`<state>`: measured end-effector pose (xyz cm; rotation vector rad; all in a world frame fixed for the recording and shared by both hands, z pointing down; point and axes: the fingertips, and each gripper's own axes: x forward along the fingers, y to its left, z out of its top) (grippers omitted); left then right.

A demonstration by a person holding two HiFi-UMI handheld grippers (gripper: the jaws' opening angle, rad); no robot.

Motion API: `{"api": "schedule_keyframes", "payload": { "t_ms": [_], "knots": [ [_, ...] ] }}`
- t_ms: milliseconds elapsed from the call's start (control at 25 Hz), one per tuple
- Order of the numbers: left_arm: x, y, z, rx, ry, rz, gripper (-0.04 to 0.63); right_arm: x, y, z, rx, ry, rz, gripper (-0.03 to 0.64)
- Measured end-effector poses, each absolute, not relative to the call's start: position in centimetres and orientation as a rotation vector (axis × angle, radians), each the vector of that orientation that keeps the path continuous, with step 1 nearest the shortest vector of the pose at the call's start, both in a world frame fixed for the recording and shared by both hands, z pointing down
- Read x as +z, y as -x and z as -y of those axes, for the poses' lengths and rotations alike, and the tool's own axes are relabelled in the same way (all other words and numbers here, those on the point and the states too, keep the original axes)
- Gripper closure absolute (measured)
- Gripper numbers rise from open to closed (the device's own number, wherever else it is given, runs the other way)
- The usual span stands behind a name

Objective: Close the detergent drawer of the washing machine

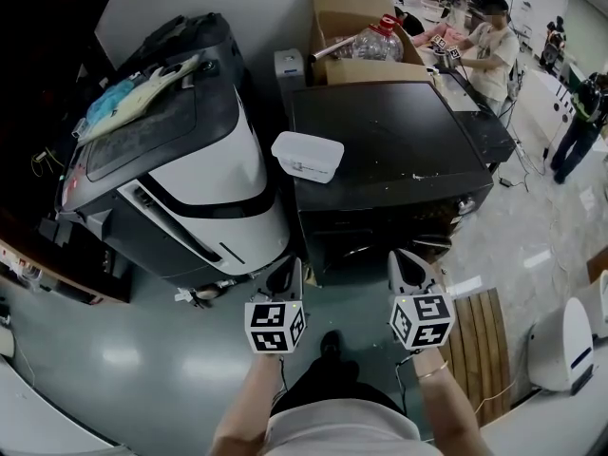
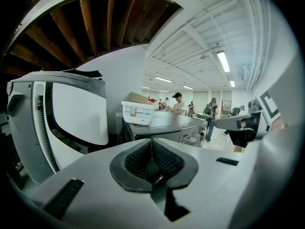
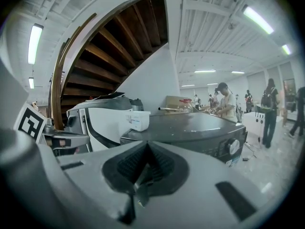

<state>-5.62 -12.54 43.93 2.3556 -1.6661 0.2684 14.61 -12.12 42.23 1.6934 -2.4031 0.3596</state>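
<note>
The detergent drawer cannot be told apart from the rest of the dark front panel [image 1: 380, 231] of the washing machine [image 1: 380, 145], and no pad is laid on that panel. The left gripper [image 1: 286, 272] is clenched, its ribbed pads [image 2: 164, 159] pressed together with nothing between them. The right gripper [image 1: 407, 260] is likewise closed and empty. Both are held side by side, level with each other, just in front of the machine's front and apart from it. A white plastic box [image 1: 307, 155] is seen on the near left corner of the machine's top. A white and black appliance [image 1: 190, 188] is set close at the machine's left. A cardboard box [image 1: 332, 27] with a clear bottle [image 1: 375, 41] in it is placed behind, and a person [image 1: 489, 50] is seen beyond at the right.
</note>
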Motion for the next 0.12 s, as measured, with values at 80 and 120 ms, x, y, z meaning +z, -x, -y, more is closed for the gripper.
{"api": "schedule_keyframes", "payload": {
  "t_ms": [80, 120],
  "knots": [
    [43.89, 5.78, 12.69, 0.266, -2.356, 1.667, 0.588, 42.23, -14.42, 12.2, 0.36, -1.691, 2.405, 0.615],
    [43.87, 5.84, 12.76, 0.265, -2.355, 1.667, 0.588, 42.23, -14.35, 12.23, 0.36, -1.691, 2.406, 0.615]
  ]
}}
